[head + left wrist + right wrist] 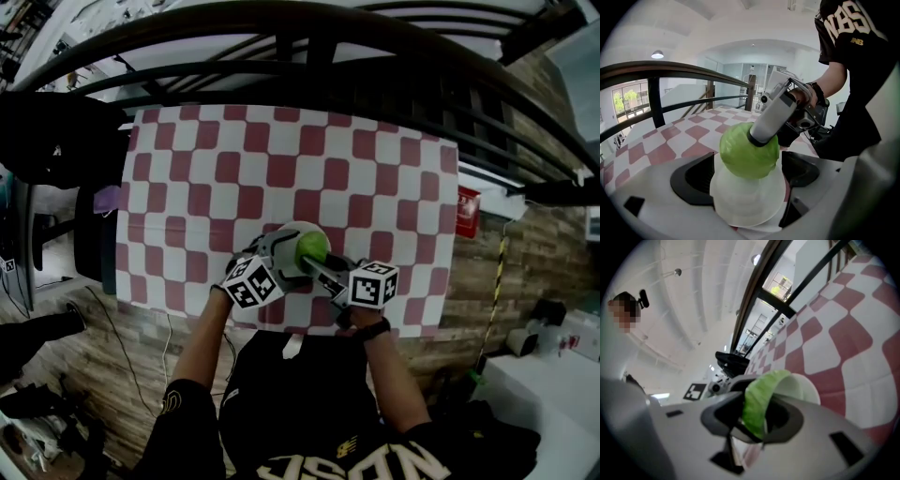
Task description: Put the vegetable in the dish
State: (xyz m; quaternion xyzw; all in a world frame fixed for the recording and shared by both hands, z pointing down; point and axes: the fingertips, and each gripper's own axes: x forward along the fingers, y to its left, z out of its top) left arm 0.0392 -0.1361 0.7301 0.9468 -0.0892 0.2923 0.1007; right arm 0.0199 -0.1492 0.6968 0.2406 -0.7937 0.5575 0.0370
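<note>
Vegetable look: pale green, round, leafy vegetable (747, 151) (312, 247) (758, 401), smooth and slightly glossy, with faint veins across the skin, much like a small cabbage head.

Vegetable axis: near ball-shaped, a little wider than tall in the left gripper view. No clear long axis and no stem end in sight, so no telling which way it points.

Vegetable place: clamped between the fingers of the right gripper (757, 414) (317, 261) (761, 136). Sits on top of the white round dish (750, 204) (282, 233) (802, 386), seemingly touching it, above the gap between the fingers of the left gripper (747, 174) (277, 255).

Right gripper: fingers closed on the vegetable, pressing it from both sides and coming down onto it at a slant.

Left gripper: fingers spread wide, one on each side of the dish, gripping nothing.

Dish: between the left fingers and just beyond the tips of the right fingers, standing on the red-and-white checked cloth (281, 159) (670, 136) (843, 333) over the counter.
</note>
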